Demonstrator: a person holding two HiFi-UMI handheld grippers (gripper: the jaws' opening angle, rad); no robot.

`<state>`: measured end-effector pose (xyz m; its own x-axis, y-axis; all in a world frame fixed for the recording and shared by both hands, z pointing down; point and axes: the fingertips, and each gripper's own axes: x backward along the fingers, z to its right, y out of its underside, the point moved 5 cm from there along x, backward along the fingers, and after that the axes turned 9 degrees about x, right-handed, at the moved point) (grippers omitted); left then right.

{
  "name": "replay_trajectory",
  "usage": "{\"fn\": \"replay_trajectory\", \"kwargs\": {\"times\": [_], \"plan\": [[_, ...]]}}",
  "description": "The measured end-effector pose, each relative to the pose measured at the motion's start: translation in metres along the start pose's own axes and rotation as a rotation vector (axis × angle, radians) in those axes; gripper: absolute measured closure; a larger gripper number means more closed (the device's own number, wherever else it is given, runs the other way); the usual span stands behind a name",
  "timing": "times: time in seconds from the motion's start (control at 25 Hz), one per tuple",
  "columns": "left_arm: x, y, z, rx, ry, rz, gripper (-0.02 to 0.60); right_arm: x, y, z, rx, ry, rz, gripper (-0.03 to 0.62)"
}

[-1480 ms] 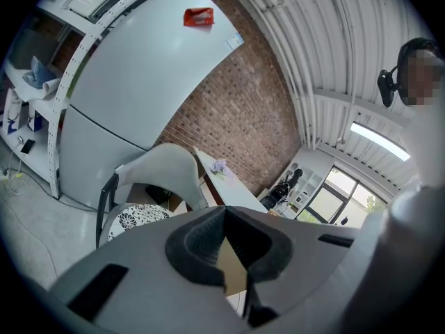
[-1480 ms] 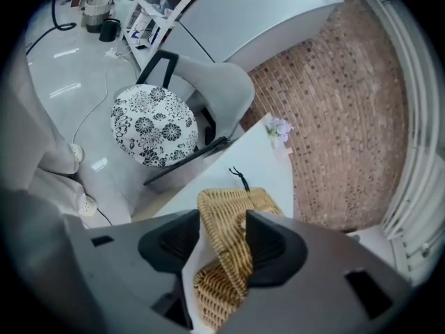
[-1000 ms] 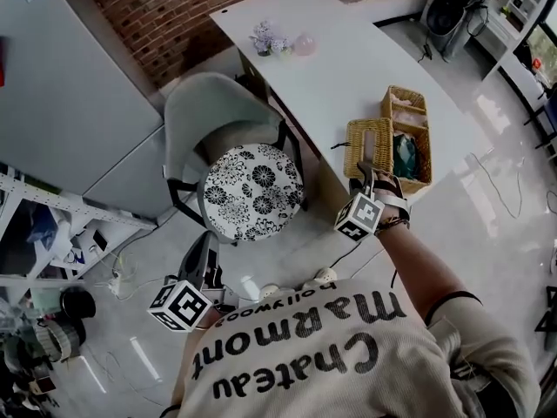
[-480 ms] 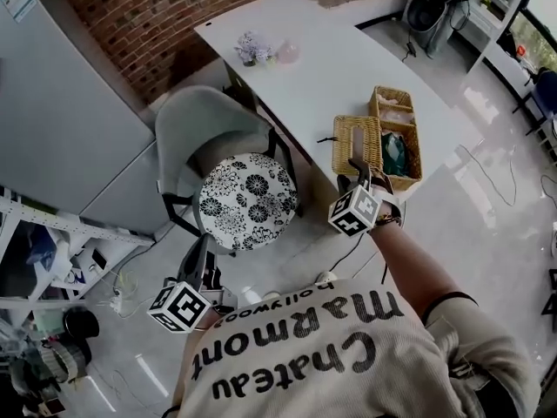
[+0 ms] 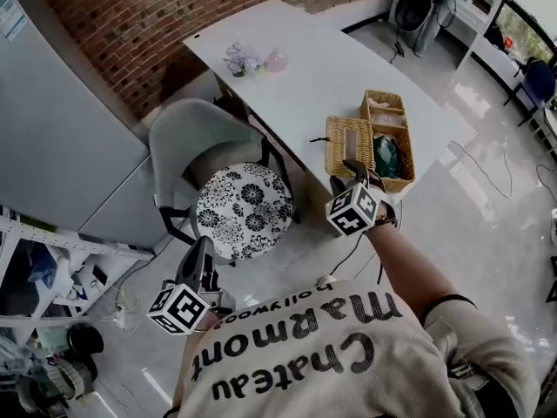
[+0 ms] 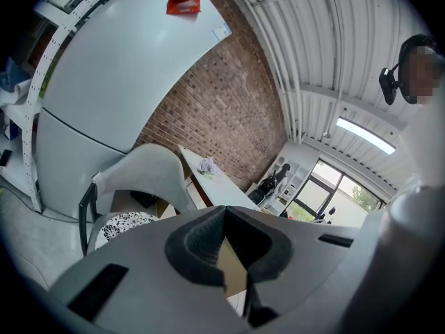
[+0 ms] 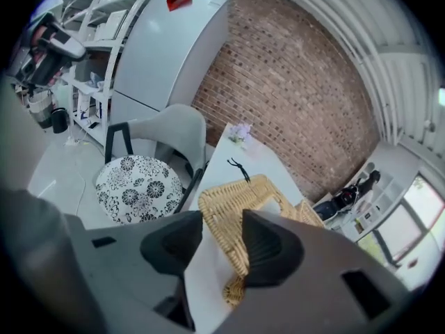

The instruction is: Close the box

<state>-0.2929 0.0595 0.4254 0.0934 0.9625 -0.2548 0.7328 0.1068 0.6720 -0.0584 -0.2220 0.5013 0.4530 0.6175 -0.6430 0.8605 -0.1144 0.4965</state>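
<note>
The right gripper [image 7: 222, 236] had its jaws apart, straddling the near edge of the wicker lid [image 7: 240, 207]; the right-hand pad sat close against the weave while the other pad stood clear of it, with bare table showing between, and whether the near pad actually touched the rim could not be told. The lid lay flat and open on the white table [image 5: 296, 68], joined along one side to the wicker box [image 5: 392, 146], which stood open near the table's front edge with something green inside. The left gripper [image 6: 224, 218] hung low at the person's side, its pads together at the tips and gripping nothing, well apart from the box. Just beside the table stood a grey chair [image 5: 187, 142] with a black-and-white flowered cushion [image 5: 244, 212]. Toward the far end of the tabletop sat a small bunch of flowers [image 5: 237, 57], and beyond it ran a brick wall [image 5: 130, 24].
</note>
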Motion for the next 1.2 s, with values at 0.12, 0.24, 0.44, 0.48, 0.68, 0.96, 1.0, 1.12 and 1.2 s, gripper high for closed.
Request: {"fn": "replay_trajectory", "kwargs": {"times": [0.12, 0.24, 0.44, 0.48, 0.68, 0.96, 1.0, 1.12, 1.2], "plan": [[-0.005, -0.001, 0.003, -0.002, 0.008, -0.013, 0.580, 0.005, -0.001, 0.005, -0.050, -0.011, 0.015, 0.411], [-0.010, -0.002, 0.004, -0.002, 0.026, -0.021, 0.580, 0.010, -0.002, 0.009, -0.092, -0.019, 0.028, 0.411], [-0.019, -0.003, 0.008, -0.005, 0.043, -0.029, 0.580, 0.018, -0.002, 0.017, -0.167, -0.033, 0.050, 0.411], [-0.020, -0.003, 0.009, -0.006, 0.045, -0.031, 0.580, 0.020, -0.002, 0.019, -0.183, -0.036, 0.055, 0.411], [-0.024, -0.001, 0.015, -0.012, 0.053, -0.043, 0.580, 0.030, -0.001, 0.026, -0.258, -0.052, 0.074, 0.410], [-0.029, -0.003, 0.013, -0.020, 0.058, -0.050, 0.580, 0.044, 0.003, 0.039, -0.458, -0.068, 0.106, 0.405], [-0.030, -0.003, 0.013, -0.021, 0.060, -0.053, 0.580, 0.046, 0.004, 0.041, -0.481, -0.070, 0.112, 0.405], [-0.037, -0.002, 0.018, -0.025, 0.072, -0.065, 0.580, 0.051, 0.007, 0.045, -0.532, -0.074, 0.125, 0.410], [-0.042, -0.002, 0.023, -0.025, 0.083, -0.076, 0.580, 0.053, 0.009, 0.046, -0.546, -0.074, 0.129, 0.419]]}}
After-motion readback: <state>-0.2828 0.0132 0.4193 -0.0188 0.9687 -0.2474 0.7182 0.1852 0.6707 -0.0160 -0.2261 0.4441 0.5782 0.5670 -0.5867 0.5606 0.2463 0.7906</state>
